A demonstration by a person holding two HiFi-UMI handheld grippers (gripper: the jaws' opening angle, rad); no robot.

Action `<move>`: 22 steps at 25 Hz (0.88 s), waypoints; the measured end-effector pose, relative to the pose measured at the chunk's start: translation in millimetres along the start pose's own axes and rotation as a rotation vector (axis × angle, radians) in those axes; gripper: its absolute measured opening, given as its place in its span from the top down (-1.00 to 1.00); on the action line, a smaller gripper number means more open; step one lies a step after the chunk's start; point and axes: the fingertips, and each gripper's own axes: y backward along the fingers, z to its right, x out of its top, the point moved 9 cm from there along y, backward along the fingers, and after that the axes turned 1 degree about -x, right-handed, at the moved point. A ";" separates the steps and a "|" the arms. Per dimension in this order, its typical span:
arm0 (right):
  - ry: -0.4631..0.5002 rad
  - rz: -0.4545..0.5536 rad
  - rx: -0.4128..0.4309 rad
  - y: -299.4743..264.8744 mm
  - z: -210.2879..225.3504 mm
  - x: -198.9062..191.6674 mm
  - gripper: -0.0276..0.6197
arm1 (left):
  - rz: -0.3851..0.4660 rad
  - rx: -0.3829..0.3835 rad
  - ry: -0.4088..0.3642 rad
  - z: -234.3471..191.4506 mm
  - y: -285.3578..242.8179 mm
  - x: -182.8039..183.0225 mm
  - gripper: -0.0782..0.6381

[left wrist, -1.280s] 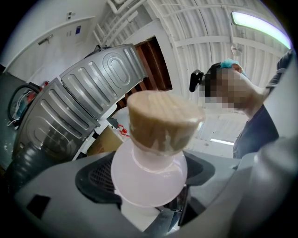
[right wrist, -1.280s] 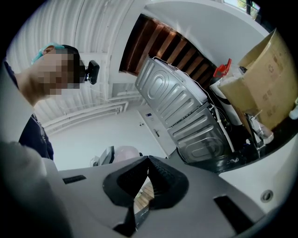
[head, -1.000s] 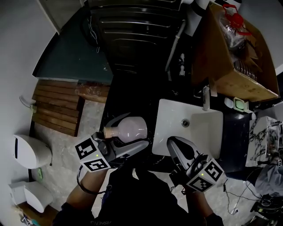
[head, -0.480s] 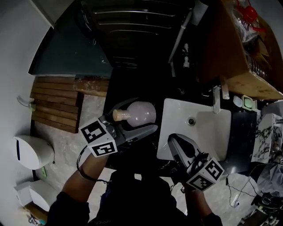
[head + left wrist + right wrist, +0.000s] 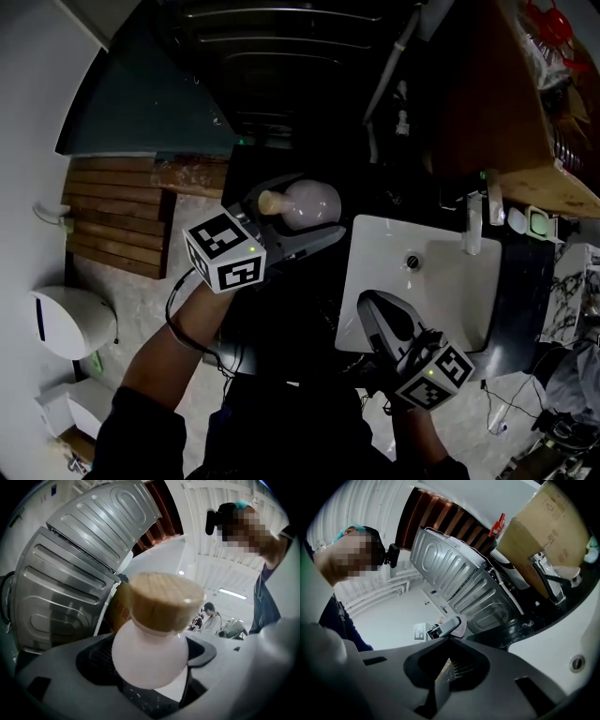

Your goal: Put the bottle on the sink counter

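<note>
A round pale pink bottle (image 5: 317,199) with a cork stopper (image 5: 272,201) lies on its side between the jaws of my left gripper (image 5: 302,211), which is shut on it. It hangs over the dark surface just left of the white sink (image 5: 375,234), near the sink's far left corner. In the left gripper view the bottle (image 5: 150,656) and its cork (image 5: 164,602) fill the centre, clamped in the left gripper (image 5: 154,672). My right gripper (image 5: 367,302) is shut and holds nothing, over the sink's near edge. In its own view the right gripper (image 5: 445,672) has its jaws pressed together.
A chrome faucet (image 5: 472,225) stands at the sink's far rim and a green soap dish (image 5: 532,220) beside it. A brown cardboard box (image 5: 497,94) overhangs at the upper right. A ribbed grey metal appliance (image 5: 281,56) lies ahead. Wooden slats (image 5: 112,216) and a white bin (image 5: 66,323) are on the left.
My left gripper has carried the bottle forward and a little to the right, towards the sink's far left corner. The right gripper has stayed at the sink's near edge.
</note>
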 end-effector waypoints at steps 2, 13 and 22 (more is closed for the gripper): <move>-0.008 -0.008 -0.005 -2.5 5.4 -1.7 0.83 | -0.036 0.002 -0.023 -12.2 -8.0 -2.1 -0.34; -0.015 -0.053 -0.042 -9.0 41.5 -20.3 0.84 | -0.235 -0.020 -0.145 -58.7 -44.0 -24.2 -0.34; -0.035 -0.075 -0.054 -15.9 58.2 -26.4 0.84 | -0.399 -0.016 -0.236 -85.0 -69.5 -40.2 -0.34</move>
